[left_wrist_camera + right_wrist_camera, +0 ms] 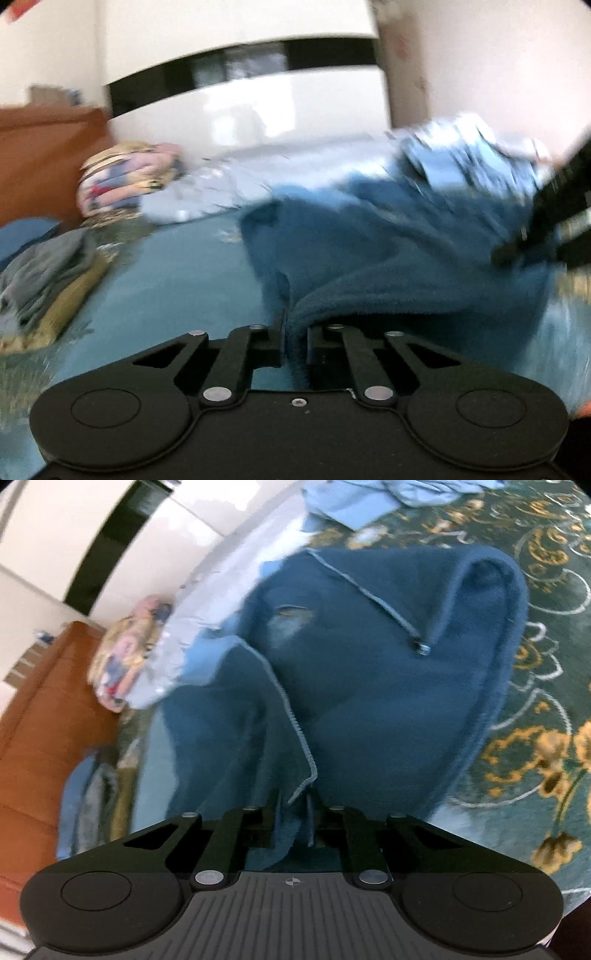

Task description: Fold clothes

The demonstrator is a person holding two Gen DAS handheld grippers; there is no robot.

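L gripper: jaws clamped on a fold of the dark blue hoodie, fabric pinched between them. R gripper: jaws clamped on the hoodie's zipper edge. Hoodie lies spread on the patterned carpet, hood at 1 o'clock in R view, drawstring tip resting on it. Light blue garment at 11 o'clock in L view, colourful folded stack just beside it at 10. Grey clothes at 9.
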